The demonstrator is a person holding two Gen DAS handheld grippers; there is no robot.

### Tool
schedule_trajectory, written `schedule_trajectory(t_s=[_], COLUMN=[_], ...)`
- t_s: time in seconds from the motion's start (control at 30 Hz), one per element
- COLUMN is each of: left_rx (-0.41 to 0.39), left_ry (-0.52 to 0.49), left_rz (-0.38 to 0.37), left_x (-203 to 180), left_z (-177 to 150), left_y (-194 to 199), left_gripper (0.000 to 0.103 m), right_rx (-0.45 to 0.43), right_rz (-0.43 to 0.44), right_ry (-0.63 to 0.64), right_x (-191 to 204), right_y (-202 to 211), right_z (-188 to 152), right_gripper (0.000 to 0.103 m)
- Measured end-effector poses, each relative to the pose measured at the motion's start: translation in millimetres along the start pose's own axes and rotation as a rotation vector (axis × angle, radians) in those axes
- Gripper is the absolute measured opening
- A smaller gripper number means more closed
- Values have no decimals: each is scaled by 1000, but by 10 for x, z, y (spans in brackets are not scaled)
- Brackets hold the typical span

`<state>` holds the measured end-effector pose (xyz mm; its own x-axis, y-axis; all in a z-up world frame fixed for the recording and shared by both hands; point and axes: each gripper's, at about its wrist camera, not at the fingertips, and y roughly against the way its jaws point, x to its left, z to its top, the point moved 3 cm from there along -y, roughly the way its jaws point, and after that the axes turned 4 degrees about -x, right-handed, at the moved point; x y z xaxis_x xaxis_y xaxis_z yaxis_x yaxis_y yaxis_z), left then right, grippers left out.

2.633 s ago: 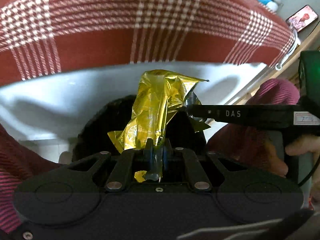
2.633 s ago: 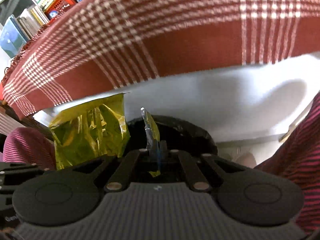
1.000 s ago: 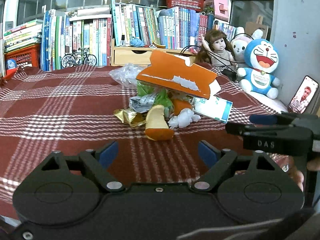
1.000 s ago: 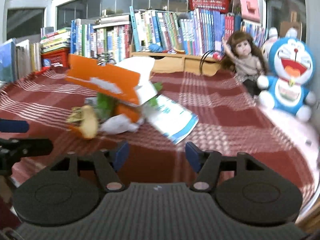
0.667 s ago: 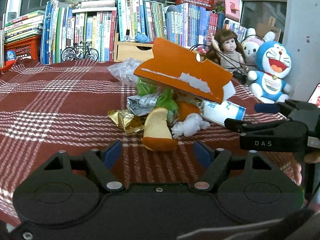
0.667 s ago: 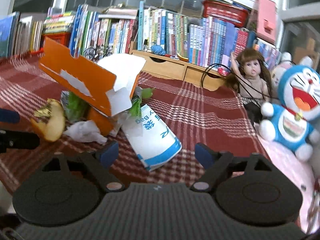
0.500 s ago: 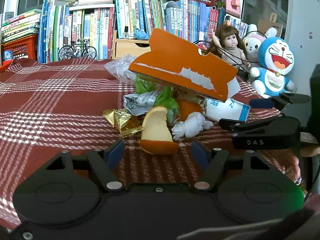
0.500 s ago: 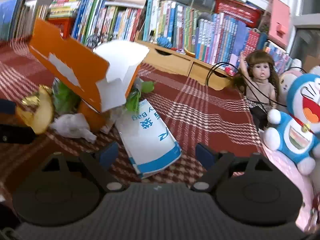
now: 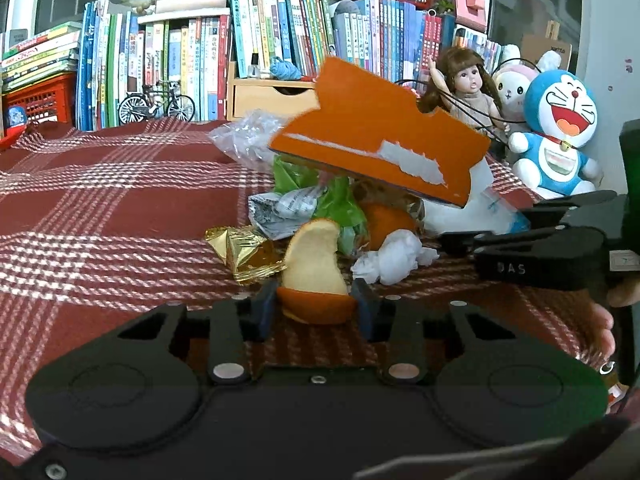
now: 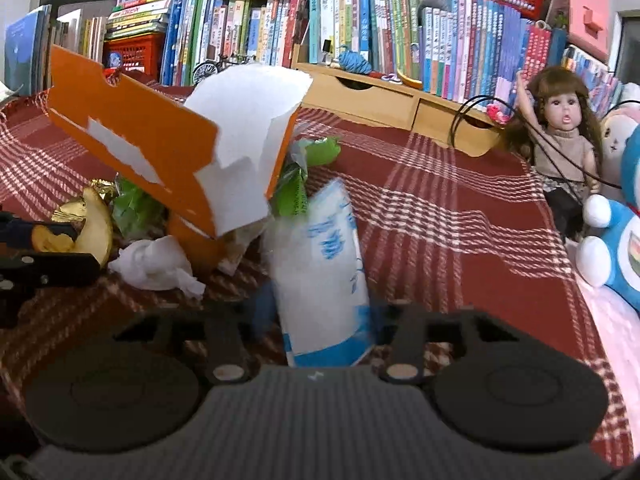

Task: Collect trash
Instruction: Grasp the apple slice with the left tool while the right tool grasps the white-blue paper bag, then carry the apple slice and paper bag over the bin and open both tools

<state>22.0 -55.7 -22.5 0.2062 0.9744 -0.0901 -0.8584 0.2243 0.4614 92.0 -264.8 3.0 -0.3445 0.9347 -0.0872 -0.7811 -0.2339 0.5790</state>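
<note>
Left hand-held gripper: jaws parted, flanking orange peel. Right hand-held gripper: jaws parted, flanking white-blue bag. Both on plaid bench.

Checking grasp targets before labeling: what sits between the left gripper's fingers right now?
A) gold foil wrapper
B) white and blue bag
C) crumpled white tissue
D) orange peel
D: in the left wrist view the orange peel stands between the left gripper's blue pads; the gold foil wrapper and tissue lie beyond them.
</note>
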Motion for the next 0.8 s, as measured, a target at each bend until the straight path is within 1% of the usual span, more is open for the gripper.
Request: schedule_trajectory(t_s=[0.03, 0.2, 0.43, 0.63, 0.8], left_rx=[-4, -16, -28, -35, -43], left_ry=[1, 12, 19, 10, 3], left_rz=[2, 9, 9, 4, -4], left_x=[8, 52, 76, 38, 28], left_z=[3, 29, 23, -17, -31], left_y=[25, 159, 319, 461, 577], left_gripper=[35, 34, 34, 33, 33], right_rx=[-2, -40, -78, -129, -154], right_rz=[-12, -43, -50, -69, -59], right_ry=[-5, -69, -128, -180, -222], right_x=[3, -42, -72, -56, -28], right_y=[25, 195, 394, 600, 773], right_z=[-3, -10, -32, -52, -59], right_gripper=[16, 10, 6, 5, 5])
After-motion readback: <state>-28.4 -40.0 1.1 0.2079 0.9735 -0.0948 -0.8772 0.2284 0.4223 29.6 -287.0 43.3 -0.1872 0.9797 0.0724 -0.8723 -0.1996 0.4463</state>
